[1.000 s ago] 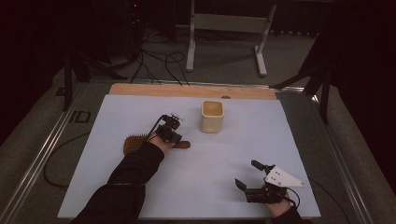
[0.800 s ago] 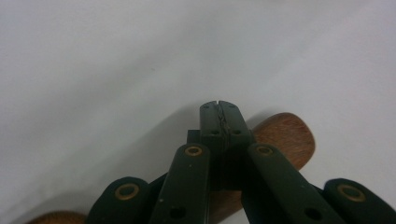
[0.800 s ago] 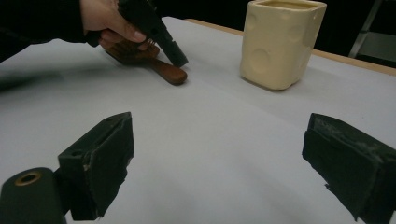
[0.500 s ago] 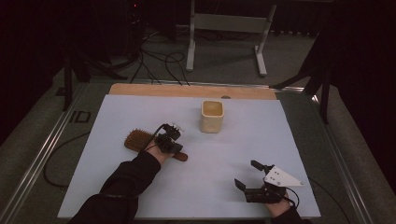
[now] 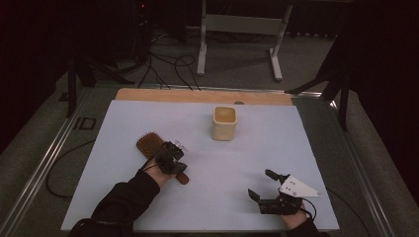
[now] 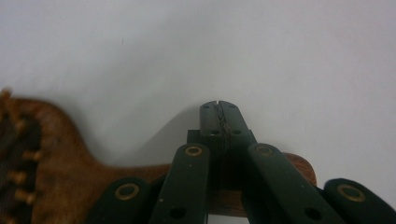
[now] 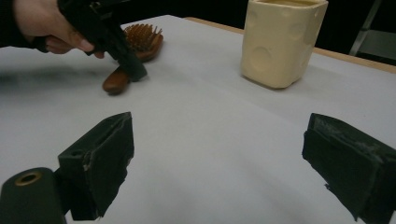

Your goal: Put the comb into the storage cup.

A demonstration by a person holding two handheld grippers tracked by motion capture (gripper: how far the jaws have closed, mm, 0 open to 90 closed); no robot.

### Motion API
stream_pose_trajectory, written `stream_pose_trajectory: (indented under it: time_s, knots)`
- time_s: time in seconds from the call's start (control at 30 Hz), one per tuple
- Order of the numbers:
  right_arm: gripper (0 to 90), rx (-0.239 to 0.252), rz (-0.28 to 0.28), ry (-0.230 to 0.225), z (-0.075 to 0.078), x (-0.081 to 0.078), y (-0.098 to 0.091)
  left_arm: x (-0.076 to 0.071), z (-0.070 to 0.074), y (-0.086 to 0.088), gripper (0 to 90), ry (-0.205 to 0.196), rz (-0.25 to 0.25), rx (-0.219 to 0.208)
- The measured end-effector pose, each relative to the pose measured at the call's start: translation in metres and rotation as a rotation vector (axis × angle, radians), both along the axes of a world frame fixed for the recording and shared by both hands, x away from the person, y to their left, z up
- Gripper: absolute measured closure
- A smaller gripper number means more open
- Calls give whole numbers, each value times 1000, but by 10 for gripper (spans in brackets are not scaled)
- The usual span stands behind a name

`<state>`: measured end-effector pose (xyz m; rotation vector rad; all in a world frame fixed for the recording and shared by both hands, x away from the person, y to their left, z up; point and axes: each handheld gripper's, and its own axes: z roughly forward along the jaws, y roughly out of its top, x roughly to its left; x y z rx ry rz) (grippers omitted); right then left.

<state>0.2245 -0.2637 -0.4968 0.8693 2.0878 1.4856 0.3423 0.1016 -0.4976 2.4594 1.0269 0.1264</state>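
A wooden hairbrush lies at the left of the white sheet, bristles up, its handle slanting toward the near side. My left gripper points down onto that handle. In the left gripper view its jaws meet tip to tip with nothing between them, and the brown handle runs across beneath them. The right gripper view shows the same black gripper resting against the brush handle. My right gripper sits at the near right, jaws wide apart and empty.
A cream square cup stands upright at the middle back, seen close in the right gripper view. The white sheet ends at a wooden strip on the far side. Cables and a metal stand lie beyond.
My left hand has come back toward the near edge, and the brush handle has swung with it from lying sideways to slanting nearward. The right gripper has stayed put.
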Motion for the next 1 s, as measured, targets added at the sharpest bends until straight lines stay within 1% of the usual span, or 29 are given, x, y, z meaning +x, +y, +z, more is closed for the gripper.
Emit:
stream_pose_trajectory:
  time_s: [0.07, 0.1, 0.13, 0.17, 0.2, 0.23, 0.27, 0.3, 0.33, 0.37, 0.47, 0.5, 0.53, 0.57, 0.6, 0.63, 0.67, 0.7, 0.73, 0.77, 0.8, 0.87, 0.9, 0.97, 1.0]
  knots:
    - [90, 1, -2, -1, 0, 0, 0, -4, 1, 6, 900, 1, 1, -1]
    - [90, 1, -2, -1, 0, 0, 0, -4, 1, 6, 900, 1, 1, -1]
    - [90, 3, -4, -1, 0, 0, 0, -9, 1, 13, 900, 0, 5, 0]
    - [90, 3, -4, -1, 0, 0, 0, -9, 1, 13, 900, 0, 5, 0]
    - [90, 1, -4, -2, 0, 0, 0, -12, 1, 20, 900, 5, 13, -3]
    - [90, 2, -4, -1, 0, 0, 0, -14, 0, 23, 900, 6, 20, -4]
    - [89, 1, -4, 0, 0, 0, 0, -15, 0, 26, 900, 7, 18, 4]
    - [89, 0, -4, -1, 0, 0, 0, -15, 0, 26, 900, 7, 18, 4]
    - [90, 2, -4, 0, 0, 0, 0, -18, -1, 32, 900, 10, 33, -1]
    - [90, 0, -3, 0, 0, 0, 0, -19, -1, 36, 900, 9, 36, 1]
    - [90, 2, -5, 3, 0, 0, 1, -21, 0, 44, 900, 11, 42, 12]
    - [90, 1, -6, 3, 0, 0, 1, -21, 0, 44, 900, 11, 42, 12]
    - [90, 1, -5, 2, 0, 0, 1, -23, 1, 49, 900, 10, 47, 16]
    - [90, 1, -5, 2, 0, 0, 1, -23, 1, 49, 900, 10, 47, 16]
    - [90, -1, -6, 0, 1, 0, 1, -25, 1, 54, 900, 12, 52, 20]
    - [90, -1, -6, 0, 1, 0, 1, -25, 1, 54, 900, 12, 52, 20]
    - [89, 4, -5, 3, 0, 0, 0, -26, 1, 58, 900, 12, 52, 28]
    - [90, 2, -5, 1, 0, 0, 0, -26, 1, 58, 900, 12, 52, 28]
    - [90, 3, -5, 2, 0, 0, 0, -28, 1, 62, 900, 6, 58, 36]
    - [90, 3, -5, 2, 0, 0, 0, -28, 1, 62, 900, 6, 58, 36]
    - [90, 2, -4, 2, 0, 0, 1, -28, 2, 66, 900, -2, 55, 48]
    - [90, 2, -4, 3, 0, 0, 1, -28, 2, 70, 900, 2, 60, 52]
    - [90, 3, -5, 2, 0, 0, 1, -28, 3, 72, 900, 1, 54, 63]
    - [90, 4, -5, 2, 1, 0, 1, -27, 3, 74, 900, 4, 57, 65]
    - [90, 2, -5, -1, 1, 0, 0, -27, 3, 78, 900, 2, 58, 72]
